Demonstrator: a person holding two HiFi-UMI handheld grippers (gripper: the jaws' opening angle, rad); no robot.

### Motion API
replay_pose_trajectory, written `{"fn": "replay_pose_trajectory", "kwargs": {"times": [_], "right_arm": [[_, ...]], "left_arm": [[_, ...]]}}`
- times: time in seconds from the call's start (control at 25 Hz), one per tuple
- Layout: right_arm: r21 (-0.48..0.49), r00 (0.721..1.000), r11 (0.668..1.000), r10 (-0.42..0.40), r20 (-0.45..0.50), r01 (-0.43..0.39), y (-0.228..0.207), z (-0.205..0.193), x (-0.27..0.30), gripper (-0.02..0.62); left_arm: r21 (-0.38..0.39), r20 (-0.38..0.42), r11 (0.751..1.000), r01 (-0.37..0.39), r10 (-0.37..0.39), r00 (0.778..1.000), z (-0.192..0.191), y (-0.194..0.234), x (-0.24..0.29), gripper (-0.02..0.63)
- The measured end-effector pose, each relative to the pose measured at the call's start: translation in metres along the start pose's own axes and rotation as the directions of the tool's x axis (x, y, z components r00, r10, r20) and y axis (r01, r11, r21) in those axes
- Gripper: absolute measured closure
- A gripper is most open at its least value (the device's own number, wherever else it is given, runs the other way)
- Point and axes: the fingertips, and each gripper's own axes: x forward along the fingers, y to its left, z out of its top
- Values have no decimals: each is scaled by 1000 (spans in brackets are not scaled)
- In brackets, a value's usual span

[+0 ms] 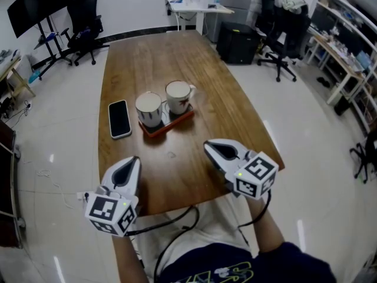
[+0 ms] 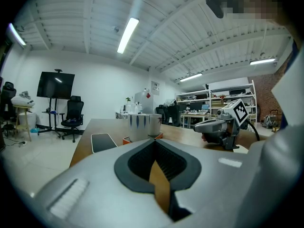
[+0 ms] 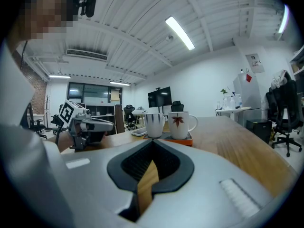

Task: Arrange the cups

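Note:
Two white cups stand side by side on an orange tray in the middle of the wooden table. The left cup has dark stripes; the right cup bears a red leaf and a handle. My left gripper rests near the table's front edge, left of centre, shut with nothing in it. My right gripper lies to the right of it, also shut and empty. Both point toward the tray from a short distance.
A black phone lies left of the tray. Office chairs, desks and a monitor on a stand surround the table. The person's torso is at the table's near edge.

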Motion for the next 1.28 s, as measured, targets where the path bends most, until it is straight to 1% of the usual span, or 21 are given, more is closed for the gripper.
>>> {"fn": "replay_pose_trajectory", "kwargs": {"times": [0.4, 1.0, 1.28], "right_arm": [[-8, 1000, 1000, 26, 8, -26, 3, 1, 0, 592], [-10, 1000, 1000, 26, 10, -26, 3, 0, 0, 592], [-11, 999, 999, 42, 7, -42, 5, 0, 1, 592]], "left_arm": [[3, 1, 1000, -1, 1, 1000, 0, 0, 0, 603], [3, 0, 1000, -1, 1, 1000, 0, 0, 1, 603], [-2, 2, 1000, -1, 1, 1000, -1, 0, 1, 603]]}}
